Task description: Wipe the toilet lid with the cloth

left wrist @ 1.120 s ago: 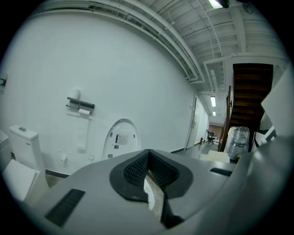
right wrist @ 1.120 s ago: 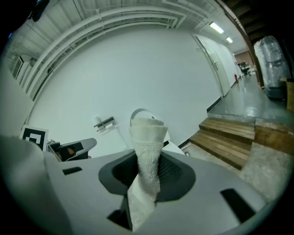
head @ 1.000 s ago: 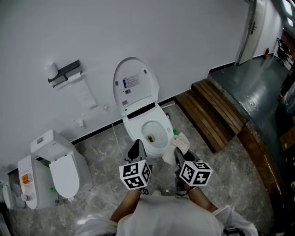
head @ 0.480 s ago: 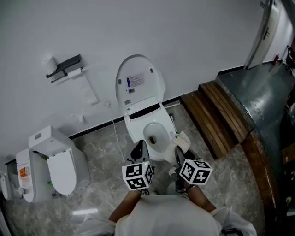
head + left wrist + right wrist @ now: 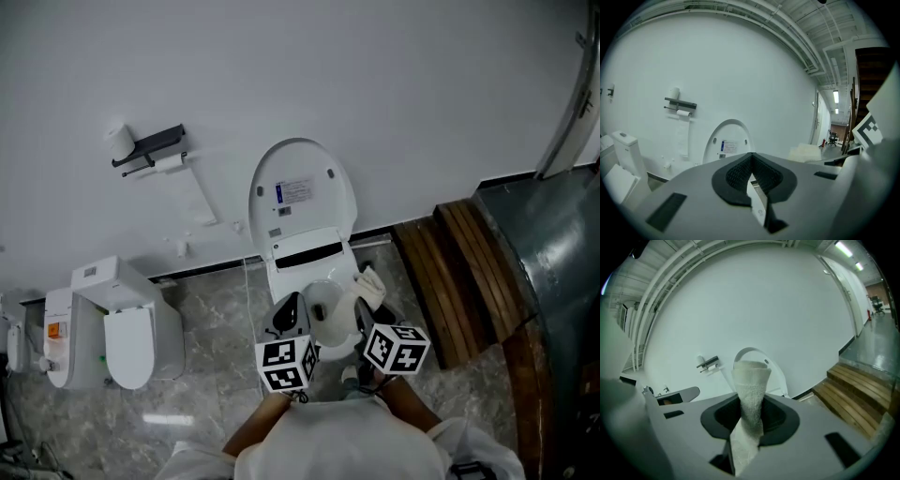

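Observation:
The white toilet stands against the wall with its lid (image 5: 302, 192) raised upright; the bowl (image 5: 327, 312) lies open just below it. My left gripper (image 5: 289, 309) hovers over the bowl's near left rim, jaws shut with nothing between them (image 5: 751, 172); the lid (image 5: 726, 143) rises ahead of it. My right gripper (image 5: 364, 315) is at the bowl's right side, shut on a white folded cloth (image 5: 370, 284). In the right gripper view the cloth (image 5: 750, 380) sticks up between the jaws and covers part of the lid (image 5: 776, 369).
A second white toilet unit (image 5: 127, 328) stands at the left. A paper-roll holder (image 5: 150, 145) hangs on the wall left of the lid. Wooden steps (image 5: 464, 272) and a dark raised floor (image 5: 553, 244) lie to the right. The floor is grey marble tile (image 5: 220, 366).
Both grippers have moved forward toward the toilet; the bowl now lies right under their tips. The cloth stays in the right gripper, and the left stays shut.

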